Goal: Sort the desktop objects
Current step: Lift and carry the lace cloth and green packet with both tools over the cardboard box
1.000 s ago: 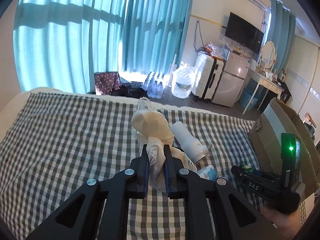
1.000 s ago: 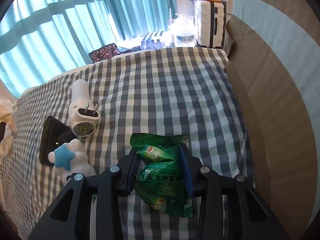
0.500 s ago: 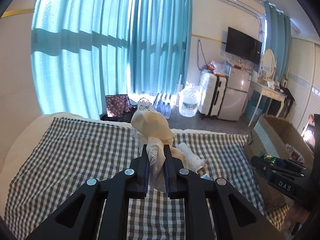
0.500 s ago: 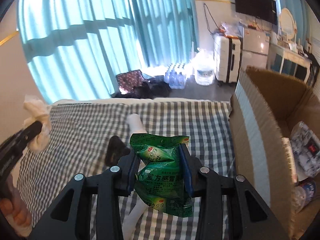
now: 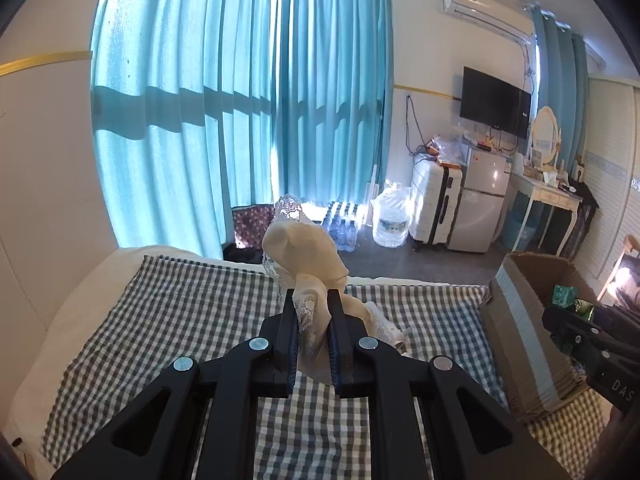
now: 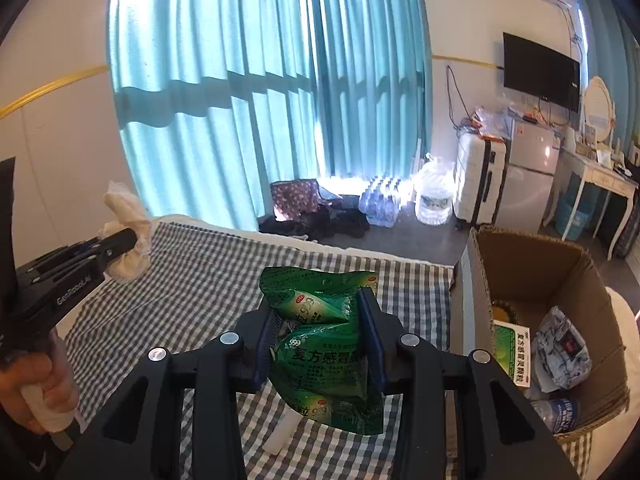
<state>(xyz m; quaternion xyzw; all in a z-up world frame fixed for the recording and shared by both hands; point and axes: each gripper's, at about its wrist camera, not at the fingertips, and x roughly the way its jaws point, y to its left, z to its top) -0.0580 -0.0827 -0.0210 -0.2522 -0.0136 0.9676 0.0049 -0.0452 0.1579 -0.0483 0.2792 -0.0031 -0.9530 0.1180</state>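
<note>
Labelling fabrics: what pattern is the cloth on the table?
Grey-and-white check on the cloth; clearest in the left wrist view.

The left gripper [image 5: 312, 316] is showing matt black plastic with bright metal screw heads, and its blue pads [image 5: 295, 322] are looking ribbed. It is pinching a cream sock [image 5: 304, 252] of soft knit, trimmed with white lace. The right gripper [image 6: 320, 320], of the same matt plastic, is squeezing a glossy green foil packet [image 6: 324, 344] that is crinkling and catching the light. The bed [image 6: 200, 280] is wearing a woven checked cloth, matt. The box [image 6: 536, 264] is showing rough brown corrugated cardboard with smooth tape on one wall. The curtains [image 5: 240, 120] are hanging as thin, light-passing fabric.
</note>
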